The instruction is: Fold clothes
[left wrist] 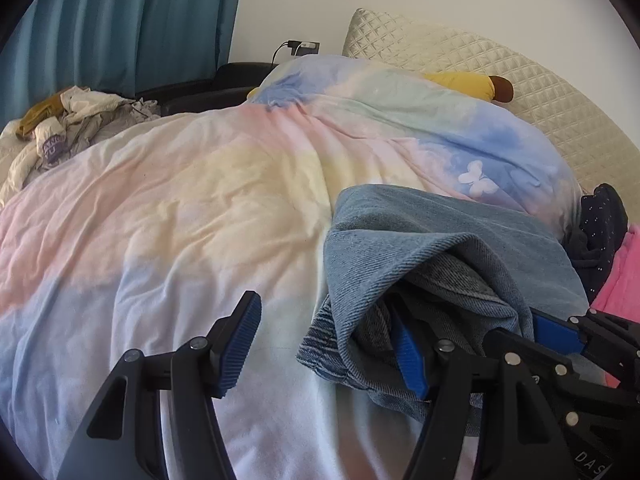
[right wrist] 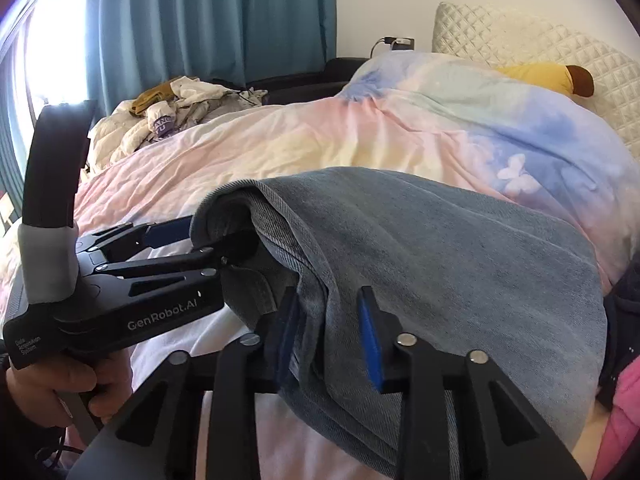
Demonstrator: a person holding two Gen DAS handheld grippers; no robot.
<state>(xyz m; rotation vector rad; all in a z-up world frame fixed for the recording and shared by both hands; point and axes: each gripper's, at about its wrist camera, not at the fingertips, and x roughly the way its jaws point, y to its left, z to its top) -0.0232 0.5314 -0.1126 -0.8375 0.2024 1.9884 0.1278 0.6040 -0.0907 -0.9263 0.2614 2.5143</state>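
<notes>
Blue jeans lying on the bed cover, long way running from 7 toward 1 o'clock in the right view. Right gripper pinching the near folded edge. Left gripper spread wide, holding nothing, jeans edge at its 3 o'clock. Nearer one: right.

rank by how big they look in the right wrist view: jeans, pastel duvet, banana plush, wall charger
1. pastel duvet
2. jeans, close behind, though they sit nearest the camera, so that inflates them
3. banana plush
4. wall charger
</notes>
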